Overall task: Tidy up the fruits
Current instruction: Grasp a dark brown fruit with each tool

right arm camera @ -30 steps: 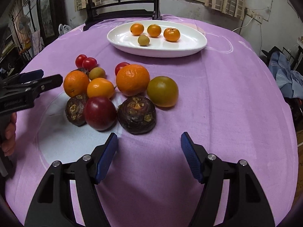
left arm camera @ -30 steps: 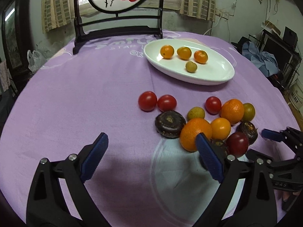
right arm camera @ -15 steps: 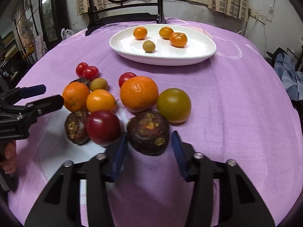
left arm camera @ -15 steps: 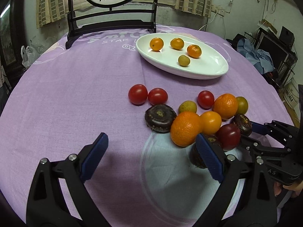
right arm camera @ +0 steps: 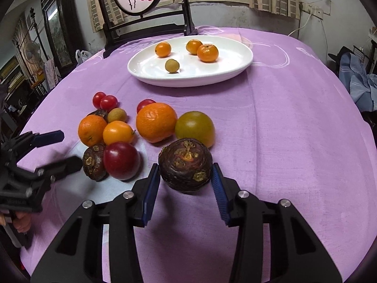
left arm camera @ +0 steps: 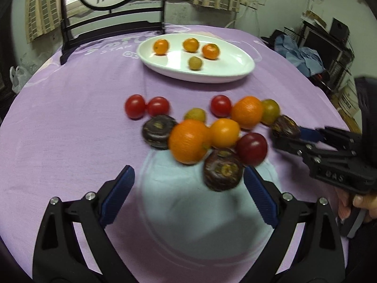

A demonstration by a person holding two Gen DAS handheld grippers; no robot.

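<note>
A: Our right gripper (right arm camera: 186, 176) has just been closing and now pinches the dark purple fruit (right arm camera: 185, 165) at its sides, so it should lift without rolling.

B: And our left gripper (left arm camera: 188, 195)?

A: Spread wide and empty, with another dark fruit (left arm camera: 222, 172) just off its right finger, probably our next pick.

B: The rest?

A: The loose pile (right arm camera: 155, 121) sits on the bench (right arm camera: 294, 141) toward eleven o'clock. At twelve, farther off, the white plate (right arm camera: 235, 70) holds four small fruits; we judge that's our destination.
</note>
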